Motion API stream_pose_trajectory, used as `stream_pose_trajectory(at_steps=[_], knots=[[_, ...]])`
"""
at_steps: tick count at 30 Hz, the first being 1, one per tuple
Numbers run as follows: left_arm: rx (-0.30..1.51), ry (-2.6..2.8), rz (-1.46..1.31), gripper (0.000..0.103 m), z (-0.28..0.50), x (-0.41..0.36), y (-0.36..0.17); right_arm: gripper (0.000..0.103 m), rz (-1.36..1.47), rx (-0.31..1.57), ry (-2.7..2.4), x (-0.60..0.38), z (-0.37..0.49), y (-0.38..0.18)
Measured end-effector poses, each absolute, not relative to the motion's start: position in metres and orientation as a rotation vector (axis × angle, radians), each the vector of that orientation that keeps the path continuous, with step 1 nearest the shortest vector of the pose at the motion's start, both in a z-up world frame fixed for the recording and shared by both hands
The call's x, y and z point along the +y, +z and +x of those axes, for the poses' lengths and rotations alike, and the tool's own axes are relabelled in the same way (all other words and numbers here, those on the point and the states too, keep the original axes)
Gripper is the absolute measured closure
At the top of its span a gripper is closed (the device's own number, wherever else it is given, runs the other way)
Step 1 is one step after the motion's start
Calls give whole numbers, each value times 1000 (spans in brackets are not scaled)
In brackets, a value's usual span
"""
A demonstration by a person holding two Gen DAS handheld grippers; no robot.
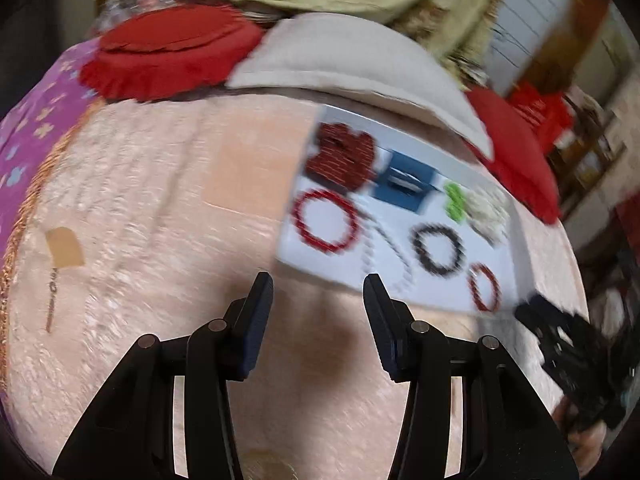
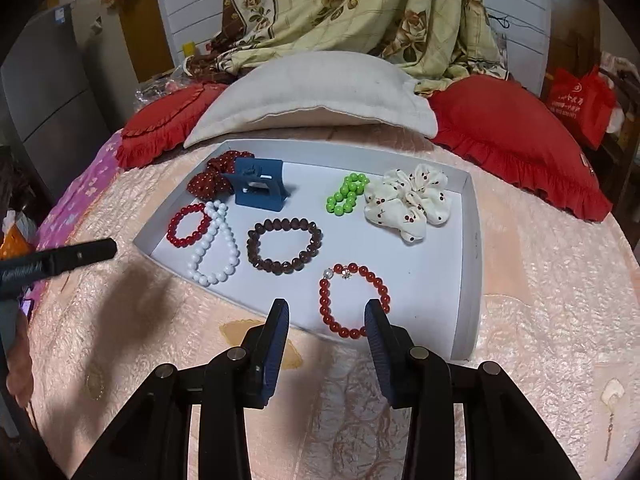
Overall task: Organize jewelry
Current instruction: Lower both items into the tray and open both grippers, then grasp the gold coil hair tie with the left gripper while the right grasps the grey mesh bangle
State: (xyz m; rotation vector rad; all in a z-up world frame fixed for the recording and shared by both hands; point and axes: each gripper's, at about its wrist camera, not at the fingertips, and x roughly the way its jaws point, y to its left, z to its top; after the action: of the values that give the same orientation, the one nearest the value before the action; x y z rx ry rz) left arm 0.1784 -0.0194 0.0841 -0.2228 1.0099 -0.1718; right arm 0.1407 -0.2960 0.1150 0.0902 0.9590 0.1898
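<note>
- Two grippers, both with jaws parted and nothing between them: right gripper (image 2: 326,320) hovering just over the near edge of the white tray (image 2: 460,300), left gripper (image 1: 318,294) over the peach bedspread (image 1: 160,200) just short of the tray's near-left side.
- Nearest the right gripper, inside the tray: red bead bracelet (image 2: 354,300) with a small gold charm, lying flat by the near edge.
- Further into the tray: dark brown bracelet (image 2: 284,246) at the middle, white pearl strand (image 2: 214,248) left of it, touching a smaller red bracelet (image 2: 188,226) at the tray's left wall.
- Toward the tray's far side: blue holder (image 2: 258,186) standing upright, dark red dotted scrunchie (image 2: 214,178) behind and beside it, green bead bracelet (image 2: 347,193), cream cherry-print scrunchie (image 2: 406,204) at the right.
- Beyond the tray: beige pillow (image 2: 312,96), flanked by red ruffled cushions (image 2: 516,140).
- Blurred in the left wrist view; fine detail of the tray's contents hard to read there.
</note>
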Motion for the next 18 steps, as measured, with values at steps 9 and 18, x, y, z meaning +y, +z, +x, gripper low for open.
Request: stream_pose_trajectory(at_steps=[9,18], knots=[[1126,-75,-108,59,228,-37,44,65,144,1032,194,-291,167,86],[1158,-108,-76,78,200,-47,41,65,184,1055,229,-299,158,75]])
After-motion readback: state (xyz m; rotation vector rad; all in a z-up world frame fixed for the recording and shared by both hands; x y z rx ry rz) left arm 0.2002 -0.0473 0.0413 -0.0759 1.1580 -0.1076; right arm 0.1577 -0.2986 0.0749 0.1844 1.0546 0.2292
